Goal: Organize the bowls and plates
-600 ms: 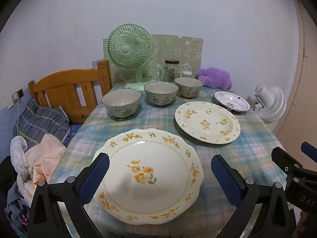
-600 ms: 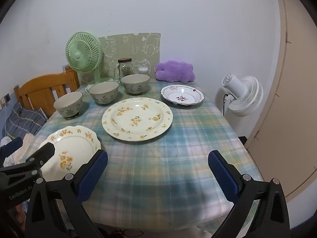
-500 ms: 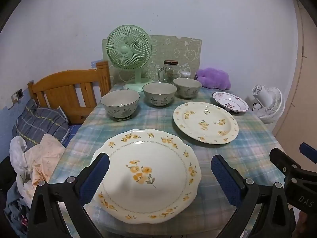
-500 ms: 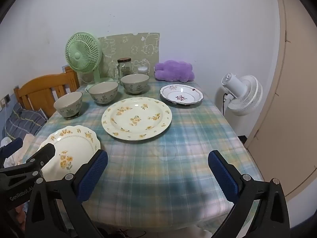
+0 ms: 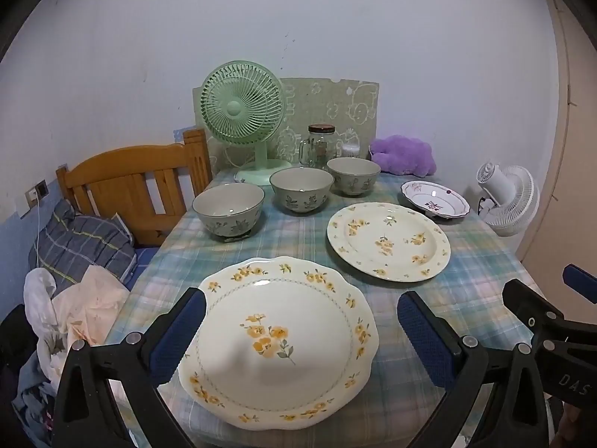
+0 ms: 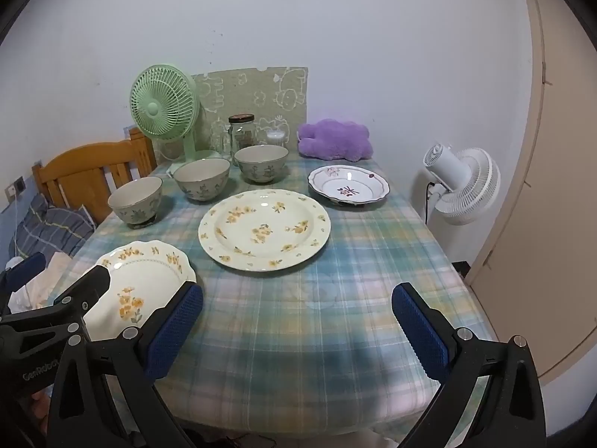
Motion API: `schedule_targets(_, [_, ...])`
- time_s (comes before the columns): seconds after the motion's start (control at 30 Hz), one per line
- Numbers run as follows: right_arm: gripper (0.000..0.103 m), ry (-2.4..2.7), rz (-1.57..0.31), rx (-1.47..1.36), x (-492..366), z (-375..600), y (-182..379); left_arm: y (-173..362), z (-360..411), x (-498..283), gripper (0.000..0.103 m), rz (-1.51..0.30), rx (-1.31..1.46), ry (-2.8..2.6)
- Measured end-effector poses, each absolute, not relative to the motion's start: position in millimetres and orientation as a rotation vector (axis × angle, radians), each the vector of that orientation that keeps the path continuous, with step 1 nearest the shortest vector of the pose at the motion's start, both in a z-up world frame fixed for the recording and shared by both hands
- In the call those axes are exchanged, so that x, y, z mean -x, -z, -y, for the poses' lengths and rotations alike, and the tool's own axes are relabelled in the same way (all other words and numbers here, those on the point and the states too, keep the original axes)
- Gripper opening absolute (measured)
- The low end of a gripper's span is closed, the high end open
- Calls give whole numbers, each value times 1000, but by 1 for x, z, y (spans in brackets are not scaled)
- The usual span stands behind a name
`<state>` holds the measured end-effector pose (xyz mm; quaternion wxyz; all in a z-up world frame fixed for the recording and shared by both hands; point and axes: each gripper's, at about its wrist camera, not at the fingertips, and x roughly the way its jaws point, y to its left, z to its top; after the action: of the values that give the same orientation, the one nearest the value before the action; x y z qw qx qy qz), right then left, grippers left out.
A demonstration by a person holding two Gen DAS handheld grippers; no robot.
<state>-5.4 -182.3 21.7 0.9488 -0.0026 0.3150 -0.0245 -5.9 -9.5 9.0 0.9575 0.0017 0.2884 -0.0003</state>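
Note:
A scalloped plate with yellow flowers (image 5: 278,339) lies at the table's near left corner, just ahead of my open left gripper (image 5: 300,330). A larger round yellow-flowered plate (image 6: 264,228) lies mid-table. A small white plate with a red pattern (image 6: 349,186) sits at the back right. Three grey-green bowls stand in a row: the left bowl (image 5: 228,209), the middle bowl (image 5: 301,188), and the right bowl (image 5: 353,175). My right gripper (image 6: 296,323) hangs open over bare tablecloth at the near edge, with nothing between its fingers.
A green desk fan (image 5: 242,112), a glass jar (image 5: 321,145) and a purple plush (image 5: 403,155) line the back wall. A wooden chair (image 5: 138,190) and piled clothes (image 5: 74,298) stand left of the table. A white floor fan (image 6: 460,186) stands to the right.
Both grippers have drifted slightly; the scene has shifted a little left and down in the left wrist view. The plates and bowls have not moved.

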Motion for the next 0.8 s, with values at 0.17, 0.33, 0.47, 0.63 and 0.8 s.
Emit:
schedule_targets(0.17, [102,54,-639,4,6,183,-21,-9,10,4,103,-589,-3,-11])
schedule_targets(0.33, [102,59,-641,-4,3,187,-21,-9,11,2,103,-592,1,-14])
schedule_targets(0.47, [102,59,-642,-7,0,191,-18,-10,13,0,103,-588,-1,-9])
schedule_targets(0.63, [102,59,-642,-7,-1,192,-18,-9,16,0,103,-586,-1,-6])
schedule_targets(0.8, [102,58,-640,-11,-1,195,-18,-9,17,0,103,-586,1,-4])
